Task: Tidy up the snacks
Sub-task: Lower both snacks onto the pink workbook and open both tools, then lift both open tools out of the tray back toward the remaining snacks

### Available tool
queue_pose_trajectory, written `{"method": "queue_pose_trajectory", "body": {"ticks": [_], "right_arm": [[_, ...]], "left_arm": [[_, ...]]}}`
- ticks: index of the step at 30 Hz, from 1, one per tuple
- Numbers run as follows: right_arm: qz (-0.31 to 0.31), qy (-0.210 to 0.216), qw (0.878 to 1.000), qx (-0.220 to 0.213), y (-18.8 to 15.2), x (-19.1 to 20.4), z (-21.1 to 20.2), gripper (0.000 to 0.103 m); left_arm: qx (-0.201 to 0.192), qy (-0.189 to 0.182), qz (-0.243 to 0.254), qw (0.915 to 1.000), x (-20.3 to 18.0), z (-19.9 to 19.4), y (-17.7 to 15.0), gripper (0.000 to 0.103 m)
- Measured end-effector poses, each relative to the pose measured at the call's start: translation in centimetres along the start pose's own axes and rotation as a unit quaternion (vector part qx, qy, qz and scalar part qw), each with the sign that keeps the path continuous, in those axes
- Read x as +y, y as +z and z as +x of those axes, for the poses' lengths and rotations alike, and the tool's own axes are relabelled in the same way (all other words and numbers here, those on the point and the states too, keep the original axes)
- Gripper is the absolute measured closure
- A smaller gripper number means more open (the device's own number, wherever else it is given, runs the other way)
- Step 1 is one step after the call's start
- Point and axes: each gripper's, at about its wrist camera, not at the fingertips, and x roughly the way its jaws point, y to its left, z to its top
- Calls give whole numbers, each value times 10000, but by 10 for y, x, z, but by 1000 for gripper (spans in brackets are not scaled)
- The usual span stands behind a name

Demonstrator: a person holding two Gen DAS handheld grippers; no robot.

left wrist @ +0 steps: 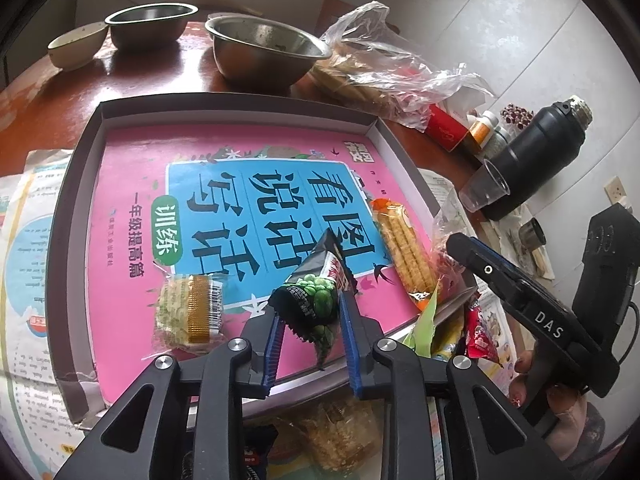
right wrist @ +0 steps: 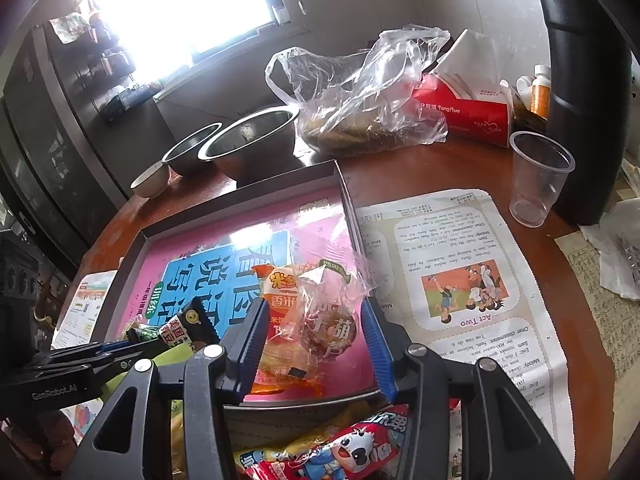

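A shallow grey box [left wrist: 86, 168] lined with a pink book cover lies on the table. My left gripper [left wrist: 310, 316] is shut on a black packet of green peas [left wrist: 316, 296] and holds it above the box's near part. In the box lie a wrapped pale biscuit [left wrist: 188, 312] and an orange-wrapped cracker stick [left wrist: 404, 252]. My right gripper [right wrist: 316, 312] stands with its jaws apart around a clear-wrapped round pastry [right wrist: 332, 320], with the orange cracker pack [right wrist: 280, 320] beside it. The box also shows in the right wrist view [right wrist: 348, 196].
Loose snack packets [right wrist: 340, 452] lie in front of the box. Two steel bowls [left wrist: 264, 52] and a small ceramic bowl [left wrist: 76, 44] stand behind it. A plastic bag of biscuits [left wrist: 380, 76], a red tissue box [right wrist: 464, 112], a clear cup [right wrist: 536, 176] and a black flask [right wrist: 584, 100] stand right.
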Motion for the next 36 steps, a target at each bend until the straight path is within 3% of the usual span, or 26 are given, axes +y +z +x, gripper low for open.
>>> {"method": "queue_pose_trajectory", "body": {"ticks": [2,14,26,30,36], "right_arm": [[-16,8,10000,-33,0,1,-3,56],[-30,108,9998,-162,-1,6,-15,56],[-71,194,9993,-315,0,12,-33,56],[-82,217,9991,-364,-1,13,-38,49],[-86,251,9987,-424,-1,16,-46,49]], "left_arm": [[-20,21,6,10000,0,-1,0,66],[-182,76,-7,9998,1,-14,-2,50],[-446,107,16,9989,-2,-37,-3,41],[-538,125,16,9985,-3,-46,-5,36],[-653,147,29,9978,-4,-58,-8,31]]}}
